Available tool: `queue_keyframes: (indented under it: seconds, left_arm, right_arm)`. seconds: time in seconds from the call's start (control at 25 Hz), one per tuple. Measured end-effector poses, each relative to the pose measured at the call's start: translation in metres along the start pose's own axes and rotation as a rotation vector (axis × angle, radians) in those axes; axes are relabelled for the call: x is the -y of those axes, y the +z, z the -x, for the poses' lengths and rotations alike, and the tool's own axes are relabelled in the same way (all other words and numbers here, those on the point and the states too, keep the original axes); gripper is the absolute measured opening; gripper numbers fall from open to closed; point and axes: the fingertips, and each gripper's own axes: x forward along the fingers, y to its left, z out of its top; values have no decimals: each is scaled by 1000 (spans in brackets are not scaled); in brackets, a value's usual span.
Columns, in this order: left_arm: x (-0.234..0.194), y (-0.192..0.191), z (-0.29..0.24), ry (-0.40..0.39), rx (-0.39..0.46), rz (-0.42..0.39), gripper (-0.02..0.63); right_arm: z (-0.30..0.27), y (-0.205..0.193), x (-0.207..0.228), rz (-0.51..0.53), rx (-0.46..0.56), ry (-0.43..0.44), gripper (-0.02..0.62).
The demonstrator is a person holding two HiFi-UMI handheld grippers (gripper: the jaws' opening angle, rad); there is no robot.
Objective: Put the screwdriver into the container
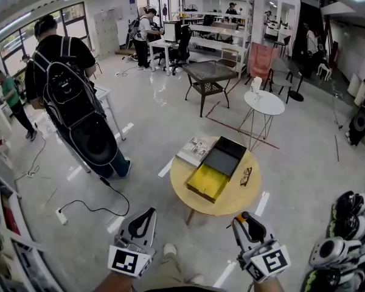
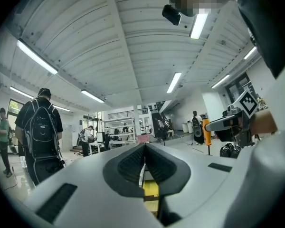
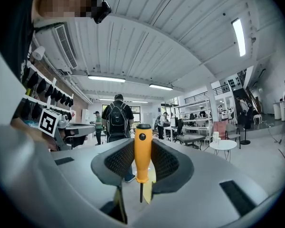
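Observation:
A round wooden table (image 1: 243, 201) stands just ahead of me. An open container (image 1: 207, 183) with a yellow inside lies on it, its black lid (image 1: 226, 156) folded back beyond. My right gripper (image 1: 243, 219) hovers in front of the table's near edge, shut on a screwdriver (image 3: 143, 151) with an orange handle. The screwdriver stands upright between the jaws with its thin shaft pointing down. My left gripper (image 1: 147, 215) hangs level with it to the left, shut and empty. In the left gripper view the yellow of the container (image 2: 151, 189) shows below the left gripper (image 2: 144, 148).
A magazine (image 1: 194, 149) and eyeglasses (image 1: 246, 176) also lie on the table. A person with a black backpack (image 1: 73, 96) stands at the left. A small white table (image 1: 264, 102) and a black table (image 1: 210, 73) stand farther off. Helmets (image 1: 347, 236) hang at the right.

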Motion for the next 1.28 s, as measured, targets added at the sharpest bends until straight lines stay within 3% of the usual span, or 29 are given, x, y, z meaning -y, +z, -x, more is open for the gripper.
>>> queue_keyframes:
  seconds: [0.56,0.84,1.28]
  left_arm:
    - [-12,-27,-72,-83,-50,17,17]
    - [-40,-22,-98,-87,-17,16,17]
    - [-51,-39,-135,-139,-65,-6,17]
  right_arm:
    - [-25,-15,23,33,-52,-107,123]
    - [-69,-9,35,6,-29,-88,123]
    - [-118,-12,45,-5,-25,-65,123]
